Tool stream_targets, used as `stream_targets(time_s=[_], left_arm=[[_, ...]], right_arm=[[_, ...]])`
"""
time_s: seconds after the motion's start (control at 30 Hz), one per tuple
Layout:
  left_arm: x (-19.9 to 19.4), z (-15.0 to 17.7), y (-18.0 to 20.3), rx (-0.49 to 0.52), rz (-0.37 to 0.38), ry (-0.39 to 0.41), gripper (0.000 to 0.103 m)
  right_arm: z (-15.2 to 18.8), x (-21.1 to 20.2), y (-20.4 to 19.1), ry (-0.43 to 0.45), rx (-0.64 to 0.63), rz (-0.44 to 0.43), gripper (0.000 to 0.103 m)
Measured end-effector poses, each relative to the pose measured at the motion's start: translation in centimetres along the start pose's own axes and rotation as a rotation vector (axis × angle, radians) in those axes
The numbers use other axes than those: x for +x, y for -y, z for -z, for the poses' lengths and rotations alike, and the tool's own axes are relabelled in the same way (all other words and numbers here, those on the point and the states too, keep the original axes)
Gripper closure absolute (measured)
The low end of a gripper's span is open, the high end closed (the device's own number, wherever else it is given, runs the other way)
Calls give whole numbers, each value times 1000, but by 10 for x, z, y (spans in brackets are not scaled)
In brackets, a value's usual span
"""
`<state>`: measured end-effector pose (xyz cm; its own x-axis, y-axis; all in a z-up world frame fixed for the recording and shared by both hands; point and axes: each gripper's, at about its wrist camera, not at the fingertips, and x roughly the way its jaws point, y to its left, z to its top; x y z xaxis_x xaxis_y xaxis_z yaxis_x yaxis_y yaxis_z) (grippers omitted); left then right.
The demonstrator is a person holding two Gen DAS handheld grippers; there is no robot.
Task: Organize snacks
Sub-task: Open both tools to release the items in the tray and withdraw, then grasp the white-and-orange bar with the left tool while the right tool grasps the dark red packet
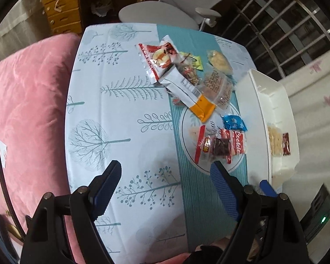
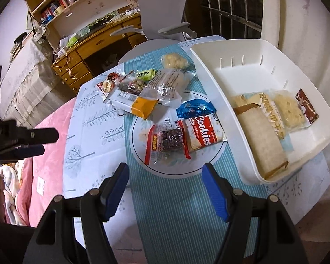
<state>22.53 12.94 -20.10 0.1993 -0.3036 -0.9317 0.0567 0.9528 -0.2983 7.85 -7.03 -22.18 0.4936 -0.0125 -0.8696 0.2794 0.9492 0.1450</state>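
Your right gripper (image 2: 166, 190), black-framed with blue ribbed pads, hangs with jaws parted and empty over the teal striped table runner (image 2: 171, 209). Just ahead of its tips, two packets lie side by side on the white round plate (image 2: 178, 168): a red-and-clear wrapper of dark cake (image 2: 165, 144) and the red "Cookies" pack (image 2: 201, 137), both with long axes running away from you, the lettering reading toward the right. A blue foil sweet (image 2: 194, 109) sits just beyond them. Farther ahead, an orange-ended white sachet (image 2: 134, 103) lies slantwise across the loose pile. To the right stands the white plastic bin (image 2: 211, 70), holding a long brown bar (image 2: 259, 138) pointing toward you. Your left gripper (image 1: 166, 187) is likewise spread wide and empty, with the plate ahead and right of it.
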Motion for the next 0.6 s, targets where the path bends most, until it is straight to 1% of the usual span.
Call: stream_targets(time_s=[0.13, 0.37, 0.47, 0.6], left_arm=[[15, -13, 4, -17, 12, -20, 21], [47, -41, 19, -43, -11, -39, 21], [58, -52, 25, -63, -6, -24, 21], [73, -65, 29, -104, 11, -6, 21]], right_arm=[[3, 15, -4, 48, -56, 52, 34], [0, 42, -10, 146, -199, 117, 34], [-3, 55, -7, 159, -214, 122, 34], [-6, 73, -1, 146, -222, 91, 34]])
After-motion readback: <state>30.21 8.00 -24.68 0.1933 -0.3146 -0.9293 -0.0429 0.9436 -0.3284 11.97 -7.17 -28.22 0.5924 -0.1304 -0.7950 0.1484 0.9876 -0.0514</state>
